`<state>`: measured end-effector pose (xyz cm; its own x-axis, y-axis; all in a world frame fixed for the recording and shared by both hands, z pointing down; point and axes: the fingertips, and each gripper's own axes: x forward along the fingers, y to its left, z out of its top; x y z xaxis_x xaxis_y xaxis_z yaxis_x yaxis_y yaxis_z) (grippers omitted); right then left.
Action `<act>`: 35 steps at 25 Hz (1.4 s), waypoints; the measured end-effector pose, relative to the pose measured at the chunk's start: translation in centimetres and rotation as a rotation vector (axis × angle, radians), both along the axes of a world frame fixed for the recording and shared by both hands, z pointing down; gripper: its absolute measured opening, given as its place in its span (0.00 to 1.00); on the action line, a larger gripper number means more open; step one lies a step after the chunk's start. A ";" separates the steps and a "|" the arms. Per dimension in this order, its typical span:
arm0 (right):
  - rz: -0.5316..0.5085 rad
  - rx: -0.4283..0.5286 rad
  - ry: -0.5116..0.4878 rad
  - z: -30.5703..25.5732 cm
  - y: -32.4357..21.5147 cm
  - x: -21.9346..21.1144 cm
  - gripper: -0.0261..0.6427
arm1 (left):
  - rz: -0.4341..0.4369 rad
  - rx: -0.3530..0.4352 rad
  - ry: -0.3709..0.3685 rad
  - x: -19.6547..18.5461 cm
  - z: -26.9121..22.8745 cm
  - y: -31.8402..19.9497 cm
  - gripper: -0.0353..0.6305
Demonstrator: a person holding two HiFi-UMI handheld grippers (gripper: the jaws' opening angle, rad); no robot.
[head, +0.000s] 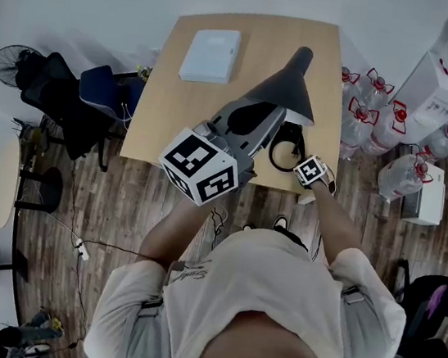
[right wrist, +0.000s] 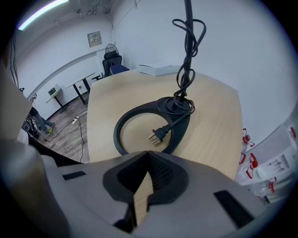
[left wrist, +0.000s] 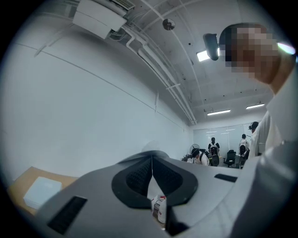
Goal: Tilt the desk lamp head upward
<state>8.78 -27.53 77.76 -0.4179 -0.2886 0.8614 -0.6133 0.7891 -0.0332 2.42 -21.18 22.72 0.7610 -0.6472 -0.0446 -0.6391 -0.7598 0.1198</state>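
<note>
a: where are the grippers?

b: the left gripper (left wrist: pixel 152 160) is clenched on nothing, raised and aimed at the wall. the right gripper (right wrist: pixel 148 153) is clenched and empty too, low over the lamp base (right wrist: pixel 122 122), a ring on the desk (head: pixel 165 124) with the plug (right wrist: pixel 158 135) lying across it.

a: and the lamp head (head: pixel 290 88)?

b: over the desk, beyond the base. it's a dark cone whose long axis runs away from the person, narrow neck far, wide mouth near. probably light, stiff and slick, so the rim looks the best hold.

Head view overhead; right gripper view low; desk (head: pixel 259 47) apparently shared.
</note>
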 end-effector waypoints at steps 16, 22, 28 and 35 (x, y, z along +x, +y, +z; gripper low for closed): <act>0.103 0.031 -0.080 -3.4 2.9 0.9 0.03 | 0.039 -0.013 0.007 -2.6 3.5 2.7 0.08; 0.110 0.087 -0.120 -7.5 6.5 1.6 0.03 | 0.086 -0.047 -0.050 -2.3 8.3 4.9 0.08; 0.109 0.150 -0.235 -13.4 10.5 1.3 0.03 | 0.087 -0.077 -0.143 -0.5 12.6 7.6 0.08; 0.038 0.348 -0.399 -24.1 13.6 1.1 0.03 | -0.010 -0.145 -0.166 0.5 15.1 9.1 0.08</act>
<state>9.93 -13.92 53.64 -0.6769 -0.5507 0.4884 -0.6352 0.7723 -0.0096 2.95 -12.06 37.85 0.7439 -0.6449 0.1751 -0.6663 -0.7361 0.1195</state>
